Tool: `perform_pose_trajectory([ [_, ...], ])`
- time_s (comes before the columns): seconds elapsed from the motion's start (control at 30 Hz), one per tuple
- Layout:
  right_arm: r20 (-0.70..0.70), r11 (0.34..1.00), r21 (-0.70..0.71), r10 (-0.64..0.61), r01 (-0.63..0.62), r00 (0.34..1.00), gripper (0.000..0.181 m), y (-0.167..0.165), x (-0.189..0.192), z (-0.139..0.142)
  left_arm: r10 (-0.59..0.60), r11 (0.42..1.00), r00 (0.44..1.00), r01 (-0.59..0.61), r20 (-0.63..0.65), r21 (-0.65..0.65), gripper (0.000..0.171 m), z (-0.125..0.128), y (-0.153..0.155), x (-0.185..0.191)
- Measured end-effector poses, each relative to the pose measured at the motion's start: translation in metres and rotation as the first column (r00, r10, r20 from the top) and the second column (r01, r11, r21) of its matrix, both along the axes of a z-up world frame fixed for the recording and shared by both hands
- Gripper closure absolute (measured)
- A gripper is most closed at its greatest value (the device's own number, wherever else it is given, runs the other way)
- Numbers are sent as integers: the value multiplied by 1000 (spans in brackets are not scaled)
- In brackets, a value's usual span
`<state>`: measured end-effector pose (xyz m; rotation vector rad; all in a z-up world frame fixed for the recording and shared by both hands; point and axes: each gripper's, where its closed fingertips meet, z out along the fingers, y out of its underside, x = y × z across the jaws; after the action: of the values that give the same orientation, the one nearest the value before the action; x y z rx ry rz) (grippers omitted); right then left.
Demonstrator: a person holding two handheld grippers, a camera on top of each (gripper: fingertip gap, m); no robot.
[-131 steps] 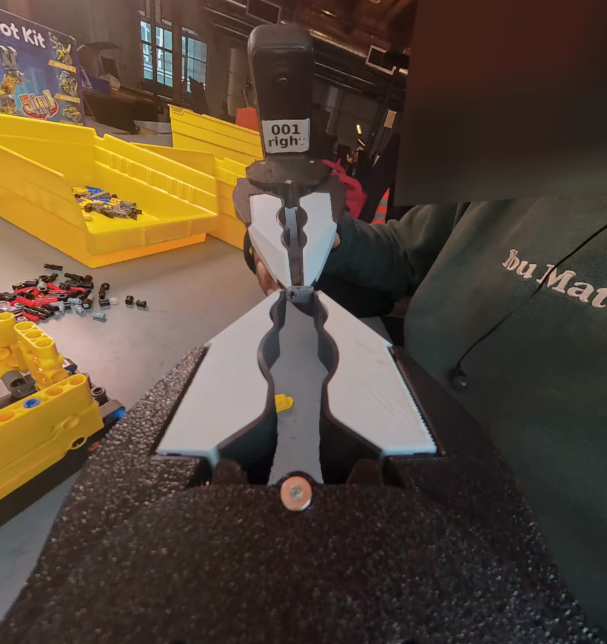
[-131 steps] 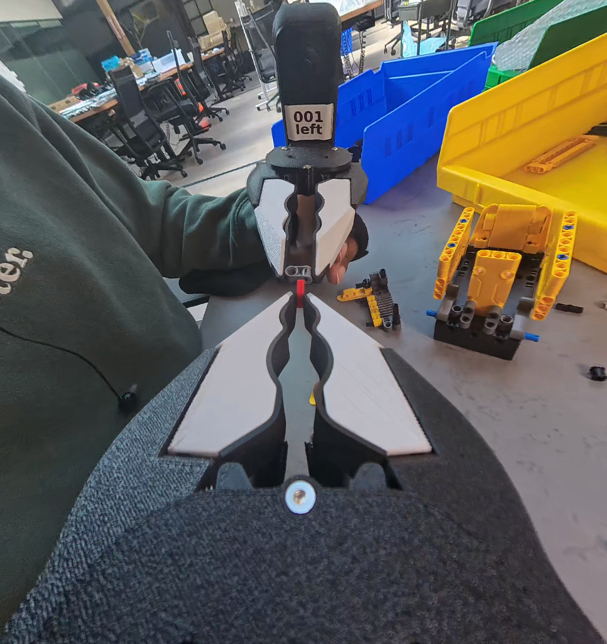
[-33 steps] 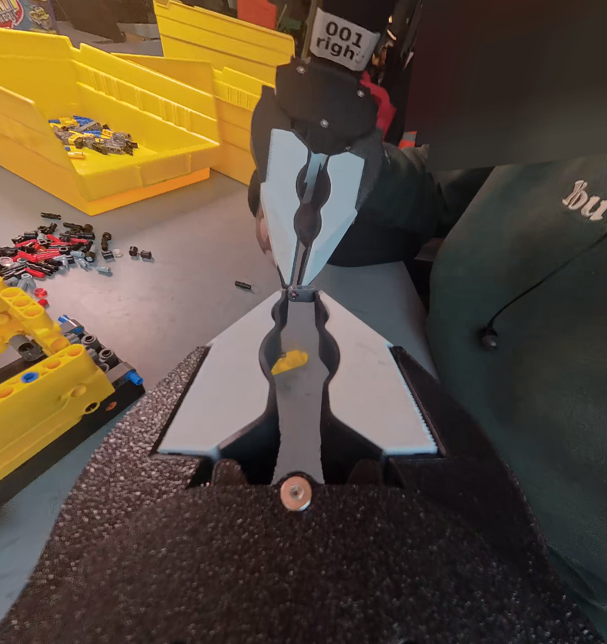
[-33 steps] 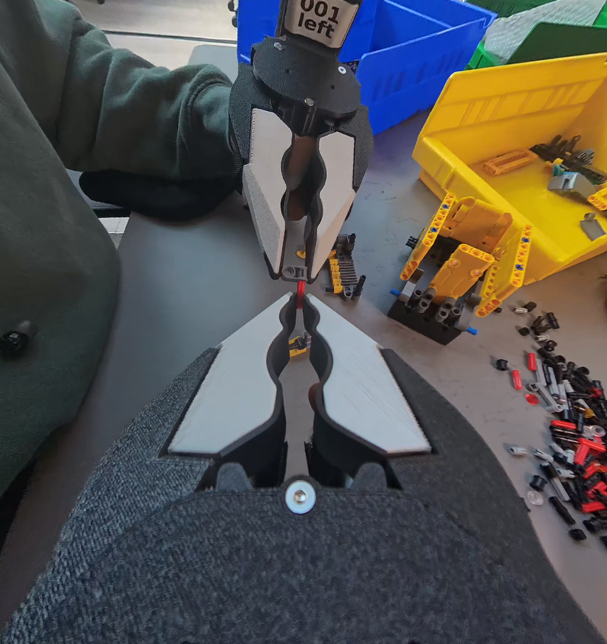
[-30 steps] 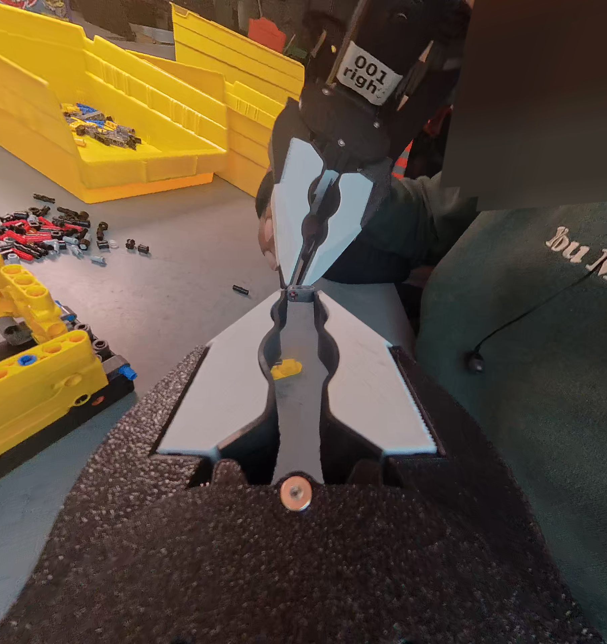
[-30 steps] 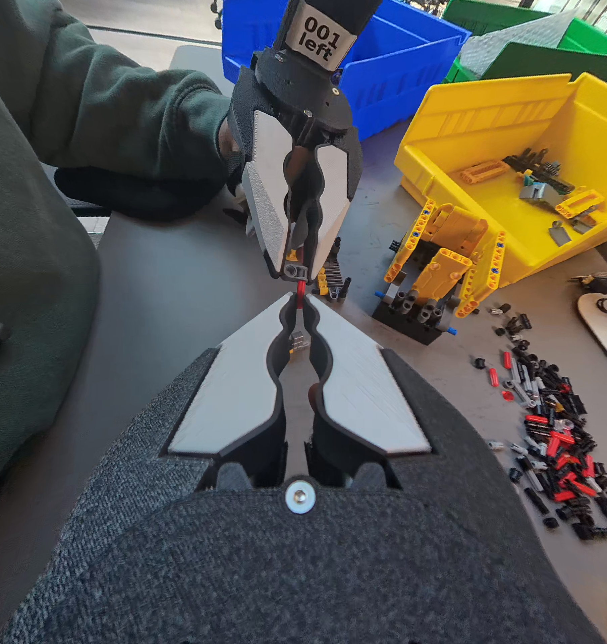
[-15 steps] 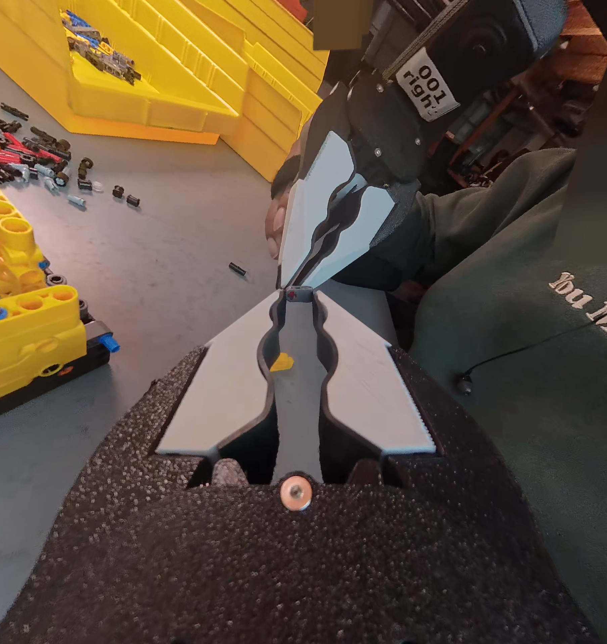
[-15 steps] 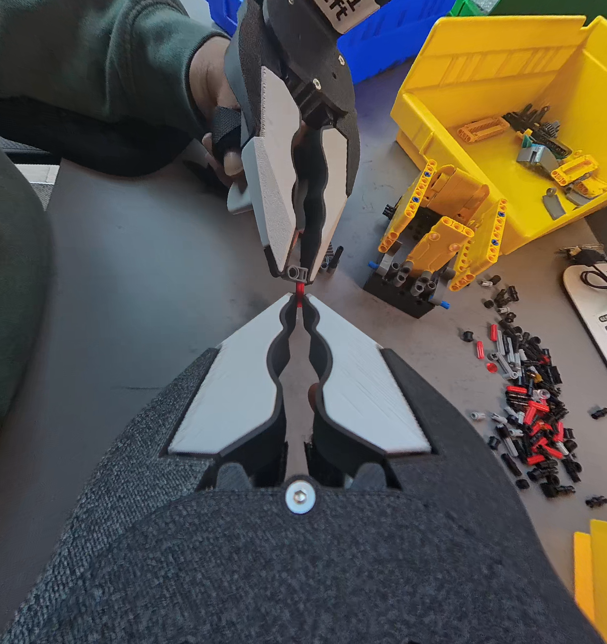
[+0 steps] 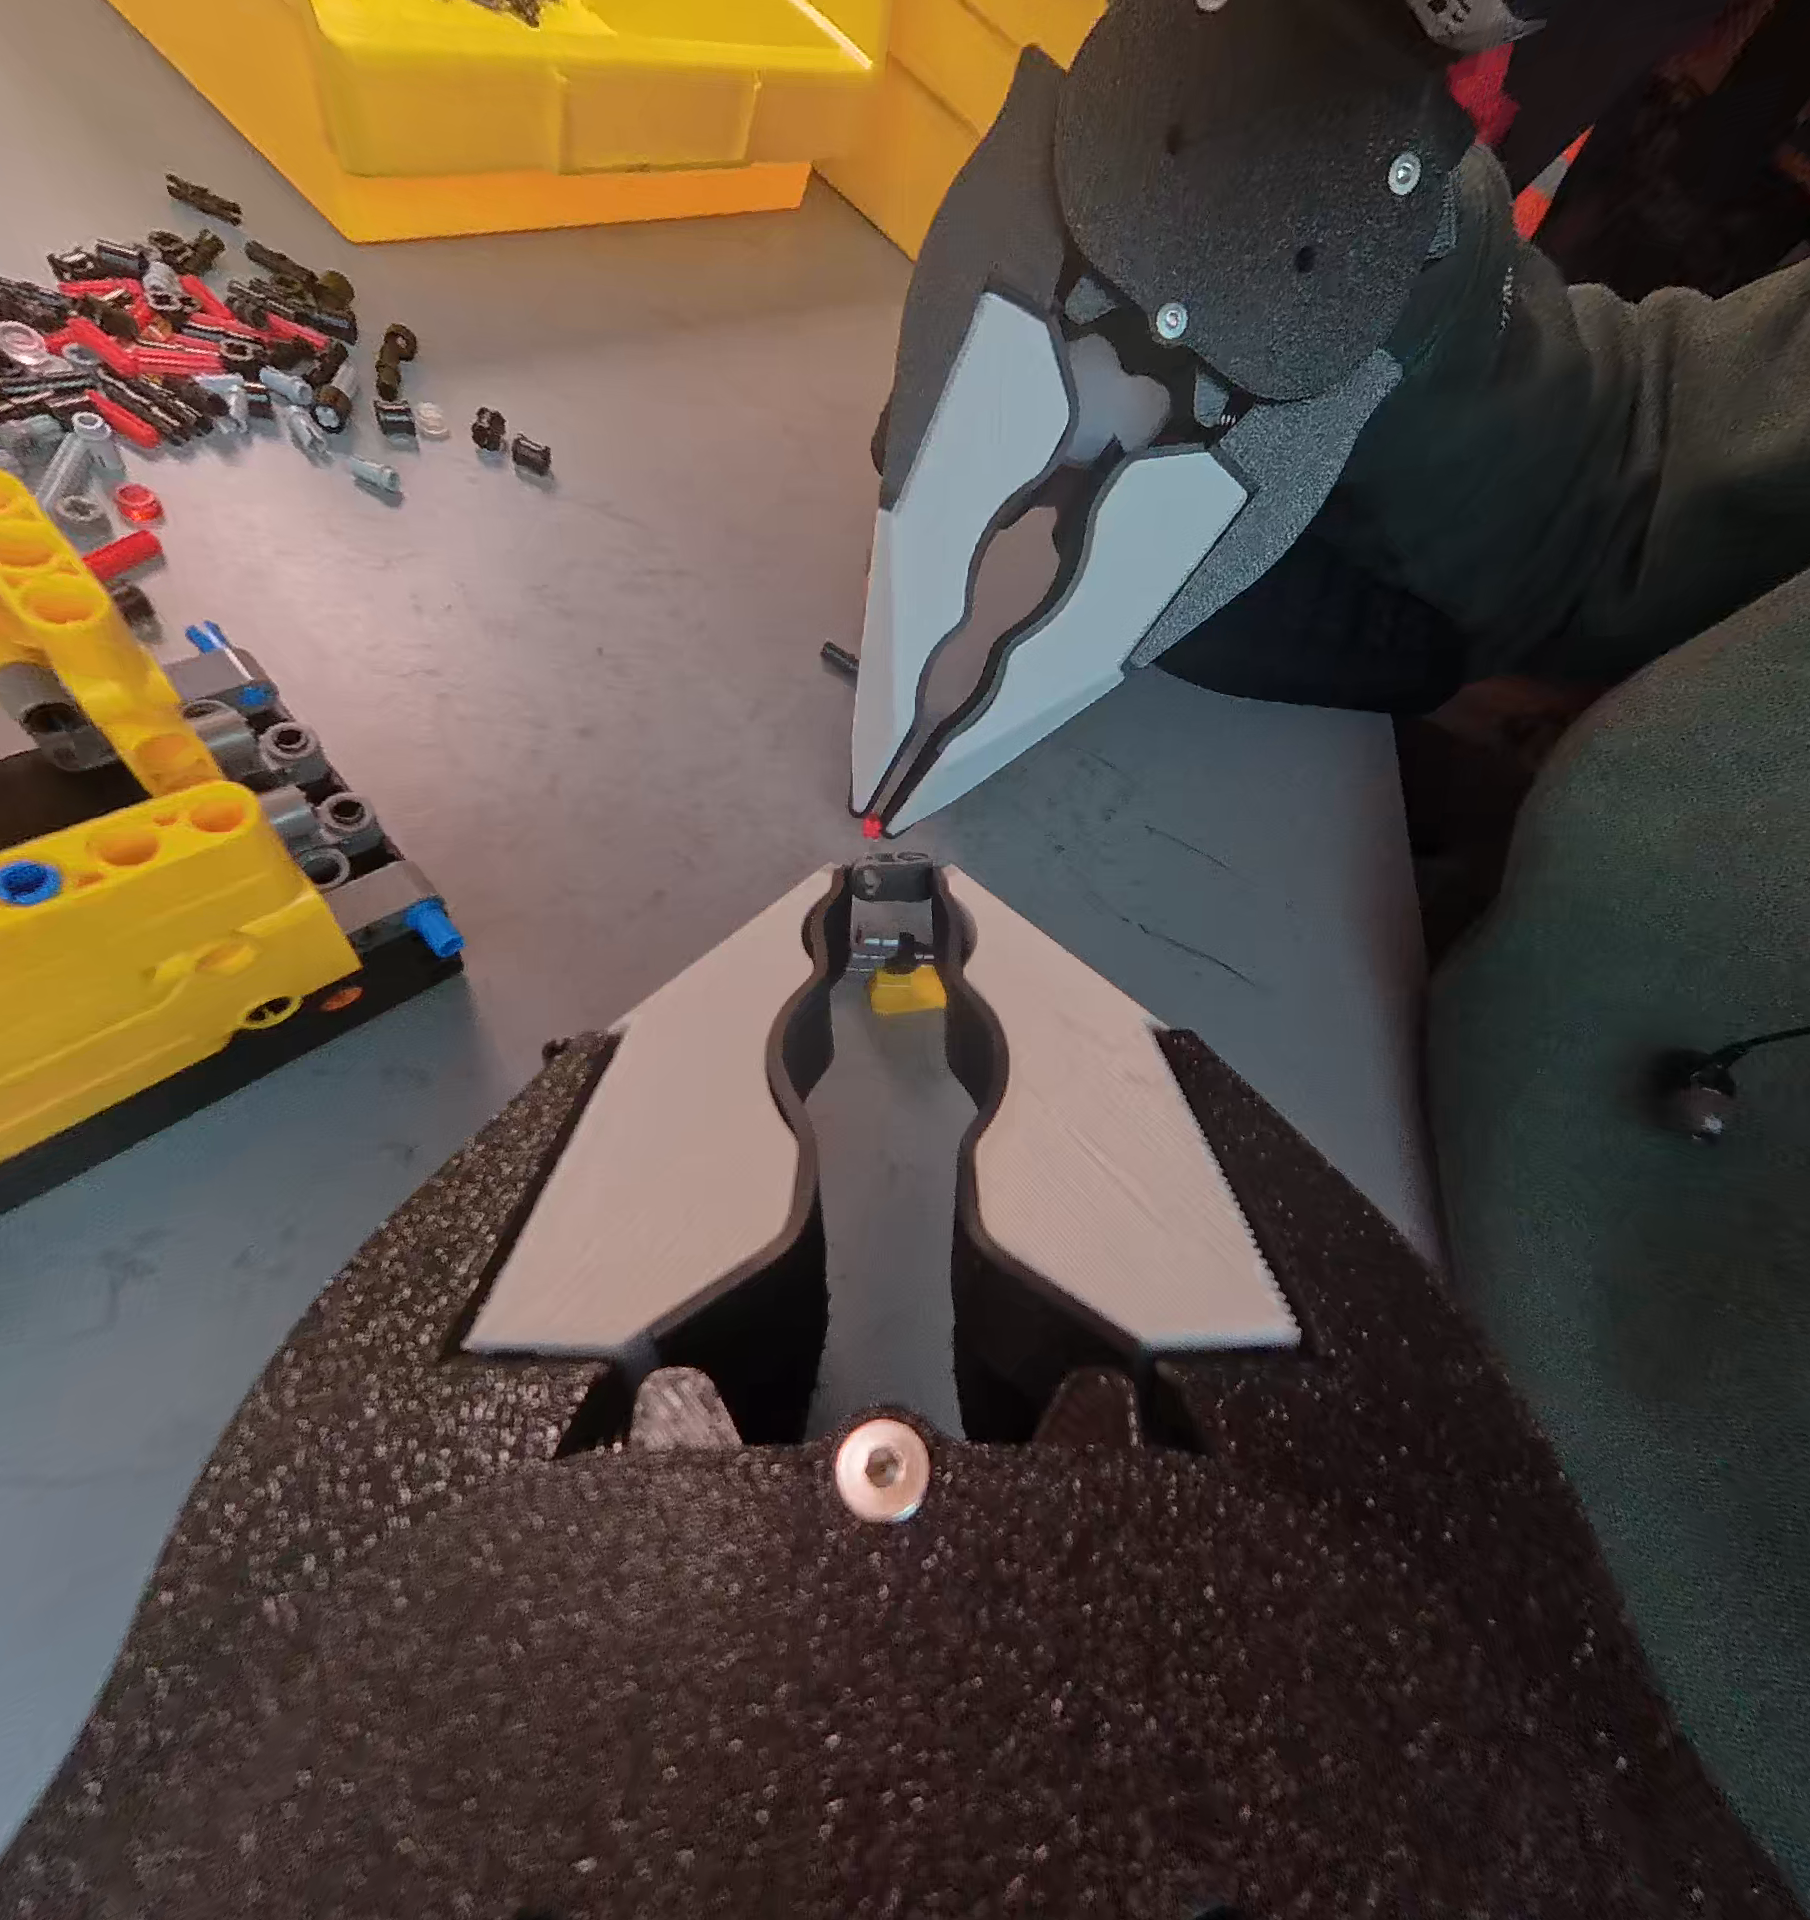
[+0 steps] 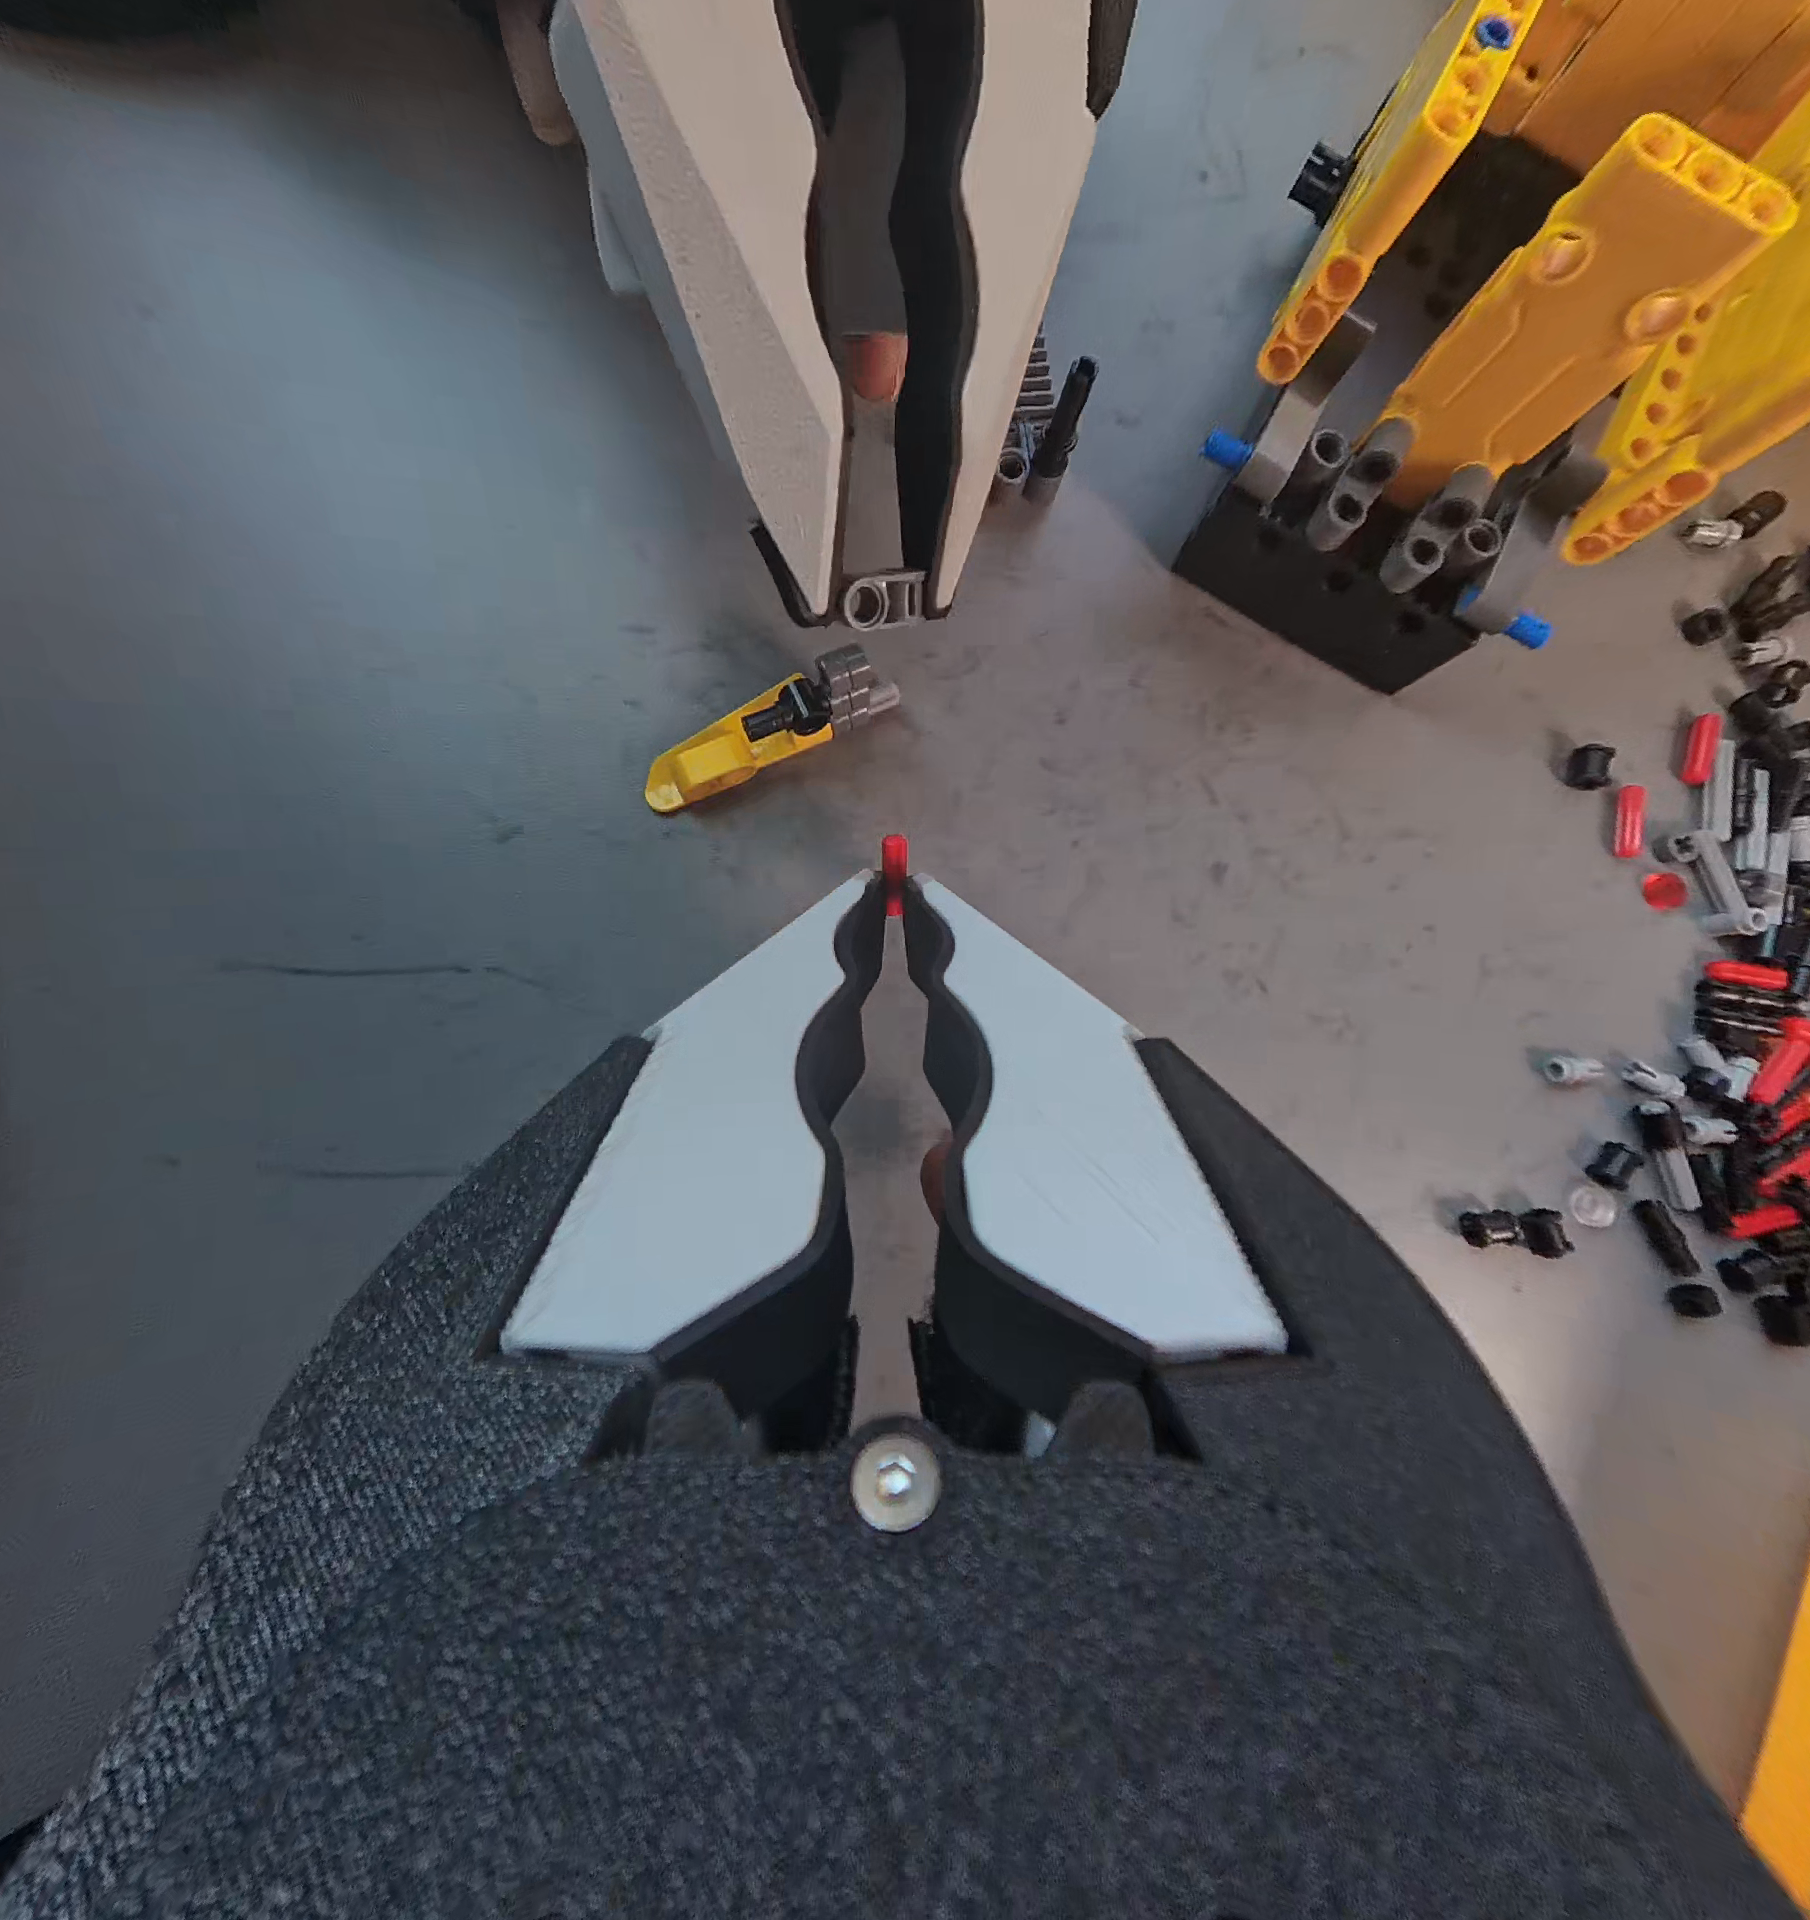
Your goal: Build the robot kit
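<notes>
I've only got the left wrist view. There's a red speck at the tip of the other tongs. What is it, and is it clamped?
Observer: In the right wrist view it is a short red pin, clamped in the right tongs, with its end poking past the tips.
Operator: And the yellow bit I glimpse between my own tongs?
Observer: That is a yellow piece lying on the table, with a black pin and a grey block at one end.
Operator: Does my grey connector show a hole?
Observer: Yes. The grey connector in the left tongs shows one round hole at one end, facing the right wrist camera.
</notes>
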<state>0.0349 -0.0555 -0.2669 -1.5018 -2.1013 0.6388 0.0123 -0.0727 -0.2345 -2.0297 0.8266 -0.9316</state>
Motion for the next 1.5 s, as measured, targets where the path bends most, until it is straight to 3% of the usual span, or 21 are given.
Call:
perform_pose_trajectory([
  [0.47,-3,1000,-21,20,-20,1000,179,0,1,-5,-93,990,976,111,-196,84,157,-14,-18,-3],
  [0.73,-5,999,-33,28,-29,1000,178,0,3,-6,-206,962,906,257,-371,92,157,-39,-37,-3],
  [1.4,-11,999,-32,30,-30,999,178,0,2,-6,-227,954,911,280,-345,111,156,-33,-41,3],
  [1.5,-13,999,-32,31,-32,999,178,0,2,-6,-222,955,929,268,-297,125,156,-22,-41,2],
])
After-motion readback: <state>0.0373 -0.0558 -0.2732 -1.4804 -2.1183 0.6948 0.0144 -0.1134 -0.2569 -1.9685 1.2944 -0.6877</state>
